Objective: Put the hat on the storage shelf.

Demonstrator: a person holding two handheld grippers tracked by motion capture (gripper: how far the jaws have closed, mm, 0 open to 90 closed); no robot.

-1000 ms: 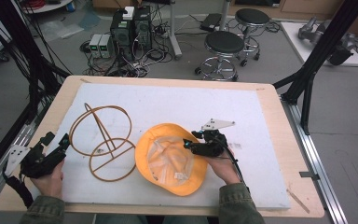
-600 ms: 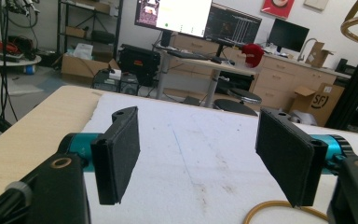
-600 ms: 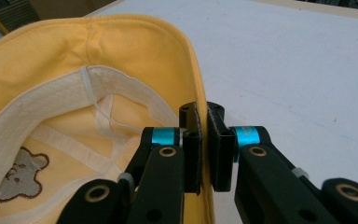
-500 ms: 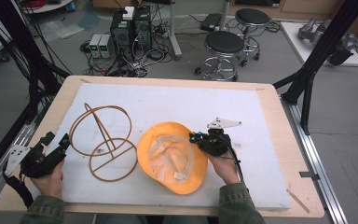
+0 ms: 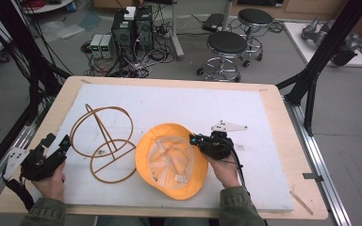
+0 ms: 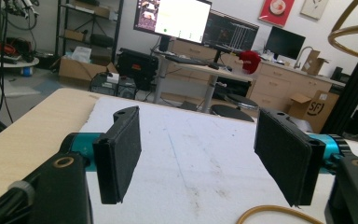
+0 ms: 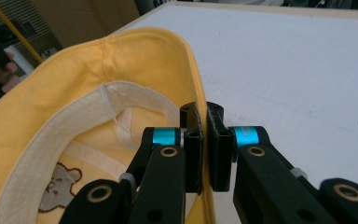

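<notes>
White foam mat [image 5: 169, 101] on wooden table [image 5: 283, 122]; stools [image 5: 226, 44], probably lab.

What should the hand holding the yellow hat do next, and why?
Probably lift the yellow bucket hat a little off the table. The right gripper has just closed its jaws on the hat's brim, and the wire hat stand waits beside it. The left gripper is open, holding nothing.

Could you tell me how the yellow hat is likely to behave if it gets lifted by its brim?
The yellow hat looks like soft cloth with a stitched lining band, so it will probably sag from the right gripper, whose jaws have just closed on the brim. It seems light. Lying upside down and flat on the table, it is unlikely to roll.
</notes>
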